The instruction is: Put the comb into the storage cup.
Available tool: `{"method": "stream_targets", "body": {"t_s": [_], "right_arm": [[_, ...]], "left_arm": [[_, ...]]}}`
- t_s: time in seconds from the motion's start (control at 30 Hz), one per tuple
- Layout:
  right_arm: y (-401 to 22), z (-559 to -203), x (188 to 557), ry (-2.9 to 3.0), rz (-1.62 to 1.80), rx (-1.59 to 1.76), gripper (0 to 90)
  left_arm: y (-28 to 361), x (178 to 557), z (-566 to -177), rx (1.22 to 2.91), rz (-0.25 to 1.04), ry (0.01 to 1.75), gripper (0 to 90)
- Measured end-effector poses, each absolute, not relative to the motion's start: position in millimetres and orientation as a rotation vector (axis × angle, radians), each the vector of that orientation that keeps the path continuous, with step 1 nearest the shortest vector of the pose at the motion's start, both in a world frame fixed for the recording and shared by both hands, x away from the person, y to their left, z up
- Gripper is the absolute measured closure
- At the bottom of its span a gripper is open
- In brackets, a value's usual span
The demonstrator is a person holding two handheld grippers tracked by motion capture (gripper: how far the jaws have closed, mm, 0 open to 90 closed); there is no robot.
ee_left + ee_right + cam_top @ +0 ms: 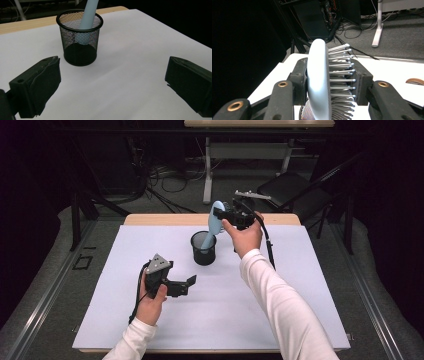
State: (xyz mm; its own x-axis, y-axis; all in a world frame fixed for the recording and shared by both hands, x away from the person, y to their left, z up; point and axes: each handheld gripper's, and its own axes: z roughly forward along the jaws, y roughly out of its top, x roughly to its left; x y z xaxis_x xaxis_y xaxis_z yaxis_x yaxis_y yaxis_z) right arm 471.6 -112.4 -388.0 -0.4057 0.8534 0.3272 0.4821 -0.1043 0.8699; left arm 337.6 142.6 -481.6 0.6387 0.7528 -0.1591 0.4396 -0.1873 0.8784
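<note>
A pale blue hairbrush (215,221) stands tilted, handle down inside a black wire-mesh cup (203,248), its bristled head raised above the rim. The cup sits upright near the middle of the white worktop (260,305).

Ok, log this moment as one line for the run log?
right gripper: shut on light blue plastic hairbrush head | brush handle inside black wire-mesh cup | left gripper: open, holding nothing, near cup on white table cover

Tabletop (150,219): light wooden, rectangular.
Cover: a large white sheet (250,310) lies flat over most of it.
On sheet: black wire-mesh cup (203,248), upright.
</note>
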Motion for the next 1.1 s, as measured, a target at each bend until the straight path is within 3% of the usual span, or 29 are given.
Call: {"method": "stream_targets", "body": {"t_s": [1.1], "right_arm": [[-97.5,-402.0,474.1,1.887,1.443,1.384,54.4]], "left_arm": [[142.8,338.1,-482.6,1.827,0.377,0.959,0.5]]}}
